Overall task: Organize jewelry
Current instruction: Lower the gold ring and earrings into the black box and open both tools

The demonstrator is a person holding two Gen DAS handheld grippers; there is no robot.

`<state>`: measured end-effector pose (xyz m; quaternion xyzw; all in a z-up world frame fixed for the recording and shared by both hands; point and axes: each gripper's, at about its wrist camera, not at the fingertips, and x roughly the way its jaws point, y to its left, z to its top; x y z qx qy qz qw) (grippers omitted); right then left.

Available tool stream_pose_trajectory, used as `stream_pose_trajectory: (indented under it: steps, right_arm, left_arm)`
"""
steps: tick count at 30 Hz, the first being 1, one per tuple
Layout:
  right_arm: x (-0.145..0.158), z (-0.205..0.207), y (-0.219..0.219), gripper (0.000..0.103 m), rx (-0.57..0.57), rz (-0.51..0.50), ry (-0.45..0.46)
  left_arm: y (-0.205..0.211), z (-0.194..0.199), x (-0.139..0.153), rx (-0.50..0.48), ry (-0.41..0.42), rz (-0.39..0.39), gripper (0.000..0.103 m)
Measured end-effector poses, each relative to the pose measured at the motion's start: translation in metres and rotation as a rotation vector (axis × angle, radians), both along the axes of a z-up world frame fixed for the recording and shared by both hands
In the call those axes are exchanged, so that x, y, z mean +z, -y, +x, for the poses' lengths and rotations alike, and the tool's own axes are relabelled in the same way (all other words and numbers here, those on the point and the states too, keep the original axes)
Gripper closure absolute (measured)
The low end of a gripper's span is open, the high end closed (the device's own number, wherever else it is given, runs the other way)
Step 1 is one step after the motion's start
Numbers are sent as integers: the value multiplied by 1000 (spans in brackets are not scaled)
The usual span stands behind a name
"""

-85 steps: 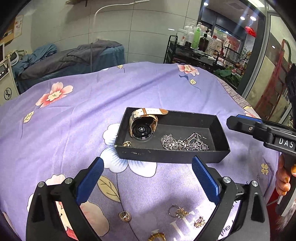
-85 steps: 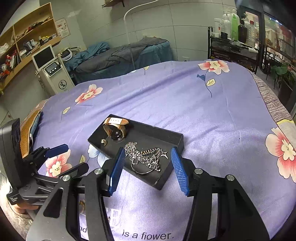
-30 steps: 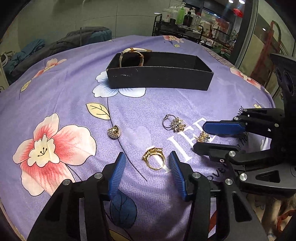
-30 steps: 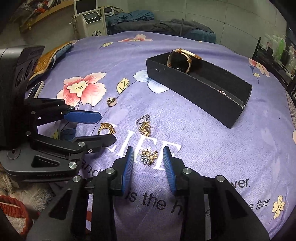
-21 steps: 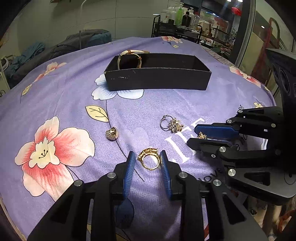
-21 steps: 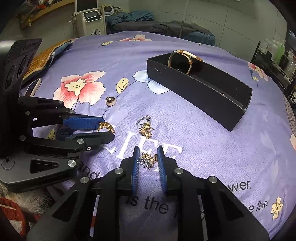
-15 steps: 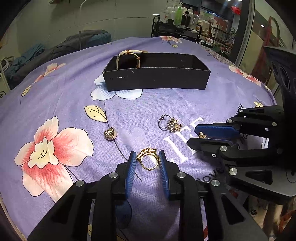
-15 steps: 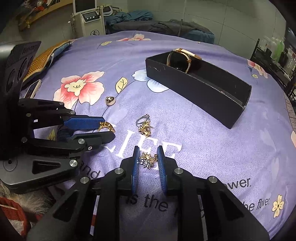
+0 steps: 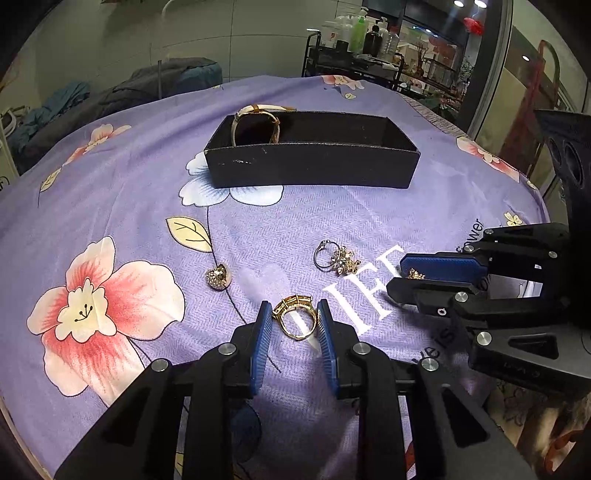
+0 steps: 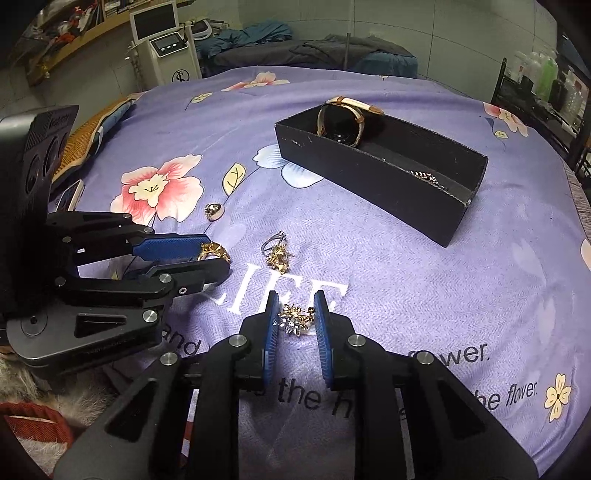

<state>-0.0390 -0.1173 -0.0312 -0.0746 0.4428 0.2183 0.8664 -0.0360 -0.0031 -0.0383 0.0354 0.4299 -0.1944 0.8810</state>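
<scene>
My left gripper (image 9: 293,310) is shut on a gold ring (image 9: 295,322) that lies on the purple floral cloth. Its blue pads touch both sides of the band. My right gripper (image 10: 296,301) is shut on a small flower-shaped jewelled piece (image 10: 295,319), also down on the cloth. Each gripper shows in the other's view: the left gripper (image 10: 218,254) and the right gripper (image 9: 397,275). A hoop earring with a gold charm (image 9: 334,256) and a round sparkly stud (image 9: 218,277) lie loose between them. Farther back, the black box (image 9: 314,166) holds a tan-strapped watch (image 9: 255,118) and a chain (image 10: 428,177).
The purple cloth (image 9: 110,184) covers the whole rounded table. A phone (image 10: 70,195) lies at its left edge. Beyond the table stand a machine with a screen (image 10: 162,37), a dark couch and a rack of bottles (image 9: 354,33).
Both grippers came down from above the box to the cloth in front of it. Their jaws then narrowed, the left onto the ring and the right onto the flower piece, and have held still since.
</scene>
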Motion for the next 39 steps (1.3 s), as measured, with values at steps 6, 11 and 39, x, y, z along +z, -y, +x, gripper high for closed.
stream_pose_trajectory:
  steps: [6,11,39]
  right_arm:
    - [11,5,3,83,-11,11,22]
    - [20,10,6,83,-16,14,42]
    - [61,82,41,83,-167,69,155]
  left_arm:
    - [5,6,8,-14,13,-16,78]
    - [7,14,17,-15,21,-38,78]
    - [29,114,67,23,95,-150,78]
